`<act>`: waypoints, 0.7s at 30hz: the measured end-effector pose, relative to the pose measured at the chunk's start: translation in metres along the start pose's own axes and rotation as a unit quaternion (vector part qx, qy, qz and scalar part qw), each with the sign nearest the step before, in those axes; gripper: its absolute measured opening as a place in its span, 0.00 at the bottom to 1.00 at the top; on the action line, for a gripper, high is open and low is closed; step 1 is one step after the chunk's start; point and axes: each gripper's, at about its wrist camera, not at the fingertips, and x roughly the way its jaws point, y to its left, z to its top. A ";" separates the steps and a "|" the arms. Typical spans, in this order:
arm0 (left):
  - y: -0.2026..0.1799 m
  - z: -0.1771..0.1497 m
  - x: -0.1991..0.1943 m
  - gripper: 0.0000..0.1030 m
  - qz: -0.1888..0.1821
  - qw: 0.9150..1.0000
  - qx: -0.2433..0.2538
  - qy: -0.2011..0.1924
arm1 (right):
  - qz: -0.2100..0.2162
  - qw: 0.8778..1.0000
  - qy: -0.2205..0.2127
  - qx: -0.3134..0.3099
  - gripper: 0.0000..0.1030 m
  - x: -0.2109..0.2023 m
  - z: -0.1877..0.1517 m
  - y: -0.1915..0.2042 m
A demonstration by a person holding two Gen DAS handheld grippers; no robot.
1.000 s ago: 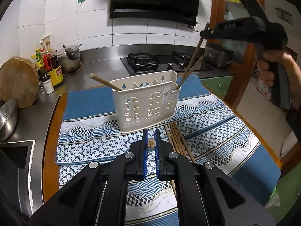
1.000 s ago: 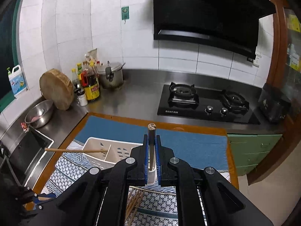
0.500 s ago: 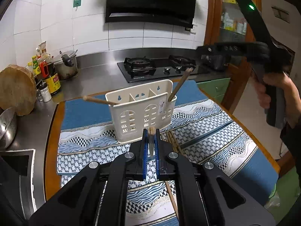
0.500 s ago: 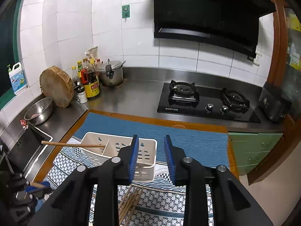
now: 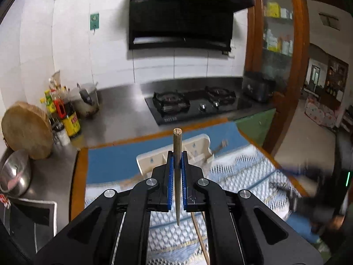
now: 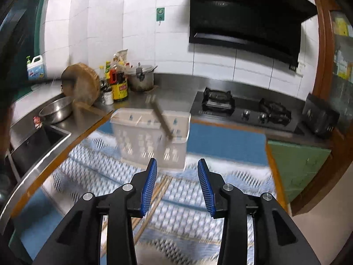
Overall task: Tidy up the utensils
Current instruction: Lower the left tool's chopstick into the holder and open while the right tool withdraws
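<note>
A tiled kitchen with a steel counter, a black gas hob (image 5: 194, 106) and a range hood frames the work surface, a wooden table covered by a blue patterned cloth (image 6: 225, 143). On that cloth stands a white slotted utensil holder (image 6: 152, 137), divided into compartments, with one chopstick (image 6: 161, 119) already leaning out of a right-hand slot; the frames are smeared by motion, so which compartment exactly cannot be told. The left gripper (image 5: 177, 167) has its blue pads pressed together on a single chopstick (image 5: 177, 154), held roughly upright with its blunt end above the fingers and its thin tip hanging below them, raised above the cloth and just in front of the holder. The right gripper (image 6: 177, 185) is spread wide and carries nothing; it points down toward the loose chopsticks (image 6: 154, 201) that lie on the cloth in front of the holder. The step in hand appears to be the carrying of the left chopstick to the holder, while the right side goes for another. The next move likely calls for bringing the thin tip over an open compartment, lowering it in and only then parting the pads; the right gripper would need to line its pads across one chopstick without pinching its neighbours.
</note>
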 end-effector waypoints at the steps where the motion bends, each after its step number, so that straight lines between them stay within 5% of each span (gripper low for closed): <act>1: 0.001 0.008 -0.001 0.05 0.004 1.000 -0.001 -0.008 | 0.001 1.000 0.003 0.003 0.37 0.000 -0.007 0.001; 12: 0.011 0.075 0.002 0.05 0.041 0.995 -0.023 -0.091 | 0.009 0.997 0.047 0.058 0.38 0.009 -0.077 -0.013; 21: 0.031 0.059 0.054 0.05 0.039 0.996 -0.062 -0.045 | 0.011 0.997 0.043 0.063 0.38 0.008 -0.079 -0.019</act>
